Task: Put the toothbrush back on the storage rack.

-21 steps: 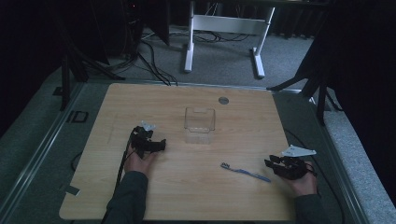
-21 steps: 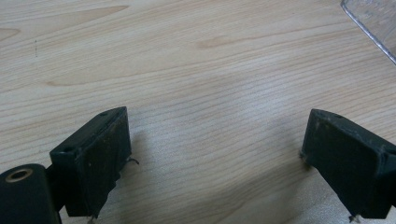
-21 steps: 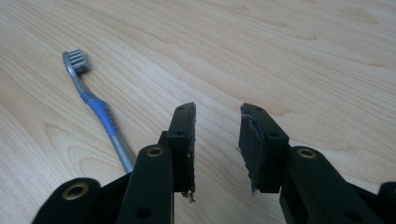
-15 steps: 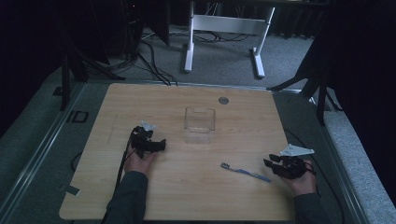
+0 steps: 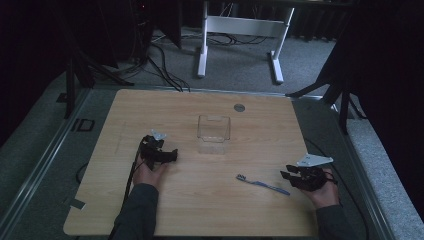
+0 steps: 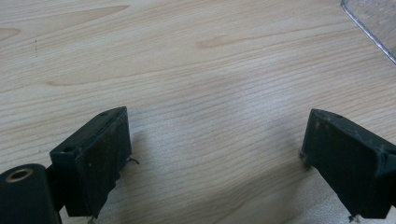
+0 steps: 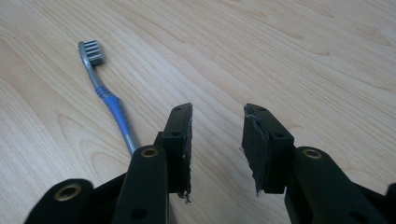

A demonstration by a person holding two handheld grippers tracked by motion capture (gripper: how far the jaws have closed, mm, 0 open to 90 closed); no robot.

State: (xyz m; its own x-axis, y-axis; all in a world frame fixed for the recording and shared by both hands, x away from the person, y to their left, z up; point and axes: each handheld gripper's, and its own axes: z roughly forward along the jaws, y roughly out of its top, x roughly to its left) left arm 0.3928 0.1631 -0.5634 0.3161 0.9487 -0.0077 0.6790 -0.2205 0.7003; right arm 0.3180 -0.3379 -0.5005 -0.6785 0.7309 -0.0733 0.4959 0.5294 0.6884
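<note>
The blue and grey plastic toothbrush (image 5: 262, 184) lies flat on the pale wood-grain counter (image 5: 200, 210), toward its near right corner, with the bristle head pointing toward the middle of the counter and the handle end toward the right edge. In the right gripper view the toothbrush (image 7: 108, 100) runs from the upper left down to the outer side of the left jaw, bristles up, and its handle end passes out of sight behind that jaw.

The right tool (image 5: 289, 178) sits just beside the handle end, low over the counter near the right edge, held in the person's right hand (image 5: 322, 192). In its own view the right tool (image 7: 217, 140) has its jaws part way apart with only bare wood between them; it is released and grasps nothing, and the toothbrush lies outside the gap.

Well apart, toward the left side of the counter, the left tool (image 5: 167, 155) rests low over the wood in the person's left hand (image 5: 150, 172), with a dark sleeve (image 5: 137, 212) reaching in from the near edge. In the left gripper view the left tool (image 6: 215, 154) stands wide apart, released, with bare wood between its jaws.

A clear, square plastic box (image 5: 214, 131) stands near the middle of the counter, beyond and to the right of the left tool, and its corner (image 6: 373, 21) shows in the left gripper view. A small round grey disc (image 5: 239, 107) is set in the counter near the far edge.
</note>
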